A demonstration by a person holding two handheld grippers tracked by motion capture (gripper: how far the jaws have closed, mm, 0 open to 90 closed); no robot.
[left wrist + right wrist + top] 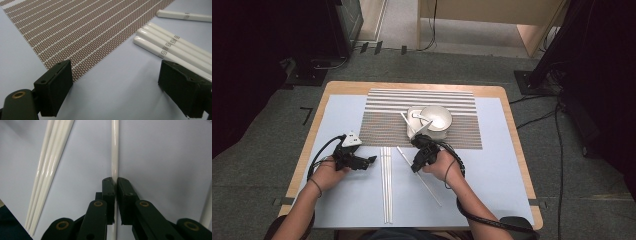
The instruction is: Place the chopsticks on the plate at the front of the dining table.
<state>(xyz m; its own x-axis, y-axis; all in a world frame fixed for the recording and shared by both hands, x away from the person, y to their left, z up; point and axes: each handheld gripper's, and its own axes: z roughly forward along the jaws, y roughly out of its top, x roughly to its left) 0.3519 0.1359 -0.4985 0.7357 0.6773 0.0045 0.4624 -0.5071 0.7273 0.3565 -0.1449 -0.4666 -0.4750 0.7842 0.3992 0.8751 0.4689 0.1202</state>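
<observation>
The right gripper [116,185] pinches a single white chopstick [115,150], jaws closed tight on its shaft, low over the pale blue mat [492,165]. Just beside it lies a bundle of three chopsticks [386,185] (tips together). The left gripper [115,82] rests wide apart, holding nothing, near the striped placemat [387,125].
</observation>
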